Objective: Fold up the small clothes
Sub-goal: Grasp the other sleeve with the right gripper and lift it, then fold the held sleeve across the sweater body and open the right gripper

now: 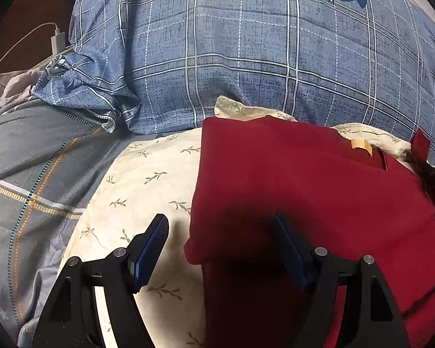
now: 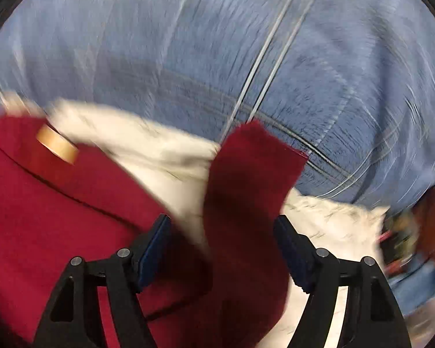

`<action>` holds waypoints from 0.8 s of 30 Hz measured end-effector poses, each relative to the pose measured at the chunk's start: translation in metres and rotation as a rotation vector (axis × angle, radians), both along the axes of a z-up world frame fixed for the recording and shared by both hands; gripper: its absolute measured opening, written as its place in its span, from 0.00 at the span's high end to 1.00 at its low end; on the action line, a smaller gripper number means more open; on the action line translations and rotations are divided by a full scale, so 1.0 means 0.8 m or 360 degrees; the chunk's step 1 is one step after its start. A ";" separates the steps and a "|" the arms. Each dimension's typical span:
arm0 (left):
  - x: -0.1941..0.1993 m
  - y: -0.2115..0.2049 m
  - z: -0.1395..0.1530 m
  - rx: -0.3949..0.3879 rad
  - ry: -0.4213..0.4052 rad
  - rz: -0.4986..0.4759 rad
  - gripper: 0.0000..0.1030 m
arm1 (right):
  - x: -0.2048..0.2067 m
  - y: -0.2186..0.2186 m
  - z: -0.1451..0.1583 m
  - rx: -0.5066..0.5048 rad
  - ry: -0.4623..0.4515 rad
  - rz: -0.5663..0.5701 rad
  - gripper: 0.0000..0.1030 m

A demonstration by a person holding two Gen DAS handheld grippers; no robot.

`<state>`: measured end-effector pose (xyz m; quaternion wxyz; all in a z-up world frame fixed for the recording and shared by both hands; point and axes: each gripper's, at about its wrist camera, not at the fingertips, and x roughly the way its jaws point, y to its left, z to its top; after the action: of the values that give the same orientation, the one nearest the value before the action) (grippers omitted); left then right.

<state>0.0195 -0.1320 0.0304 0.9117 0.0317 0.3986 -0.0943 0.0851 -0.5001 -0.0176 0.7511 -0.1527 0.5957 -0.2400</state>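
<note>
— So where is the red garment [image 1: 304, 179]?
— Lying partly folded on the cream leaf-print sheet [image 1: 142, 179], just in front of the blue plaid quilt [image 1: 246, 58].
— And the left gripper [image 1: 220, 249]?
— Jaws spread, poised over the garment's near-left edge, pinching nothing.
— The right gripper [image 2: 221, 249]?
— Blurred view, but its jaws are spread too; a red flap [image 2: 246, 174] stands up between them.

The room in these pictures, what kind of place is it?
Most likely a bedroom, with the work done on a bed. A big blue checked quilt lies behind the red garment, a cream leaf-print pillow lies under it, and a white charger sits at the edge.
</note>
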 end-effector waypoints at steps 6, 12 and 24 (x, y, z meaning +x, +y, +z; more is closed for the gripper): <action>0.005 0.007 0.003 -0.0016 -0.0009 0.0037 0.29 | -0.041 -0.029 0.041 0.0312 -0.0280 -0.0115 0.92; 0.001 0.023 0.015 -0.0079 -0.0033 0.0081 0.29 | -0.073 0.054 0.154 0.1008 -0.0596 0.0274 0.92; -0.005 0.132 0.054 -0.0376 -0.0148 0.0372 0.29 | 0.018 0.245 0.100 0.1116 -0.0249 0.0754 0.40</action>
<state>0.0155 -0.0265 0.0738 0.9313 -0.1180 0.3431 -0.0324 0.0993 -0.3042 0.0623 0.8348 -0.0020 0.5311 0.1452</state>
